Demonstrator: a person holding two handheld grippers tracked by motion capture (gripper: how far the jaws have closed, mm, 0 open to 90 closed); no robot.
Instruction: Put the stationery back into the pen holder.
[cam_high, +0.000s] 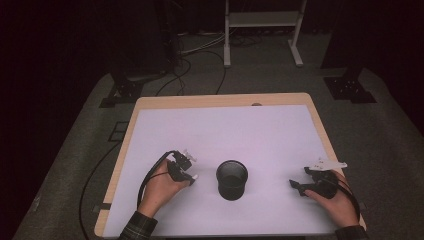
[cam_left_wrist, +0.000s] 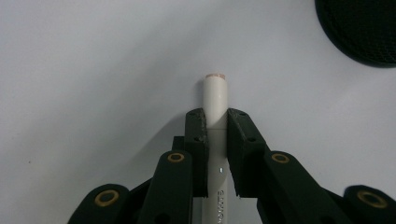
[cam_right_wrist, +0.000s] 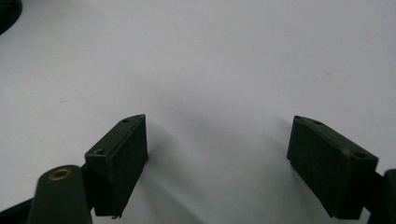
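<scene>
So here's where we're at: our left gripper (cam_left_wrist: 216, 128) has its jaws clamped down on a white marker (cam_left_wrist: 215, 100), one pad on each side of the barrel, with the capped tip poking out past the fingertips and pointing over the white mat. From the high view the left gripper (cam_high: 186, 172) sits toward the near left part of the table (cam_high: 220, 99), just left of the black cup (cam_high: 232, 179), and you can catch a bit of the marker (cam_high: 192, 176) sticking out toward the cup. The cup stands upright roughly mid-table, closer to the near edge. Our right gripper (cam_right_wrist: 217, 163) is wide open with nothing between the jaws, just bare mat under it, parked near the table's near right corner (cam_high: 300, 186), well apart from the cup.
</scene>
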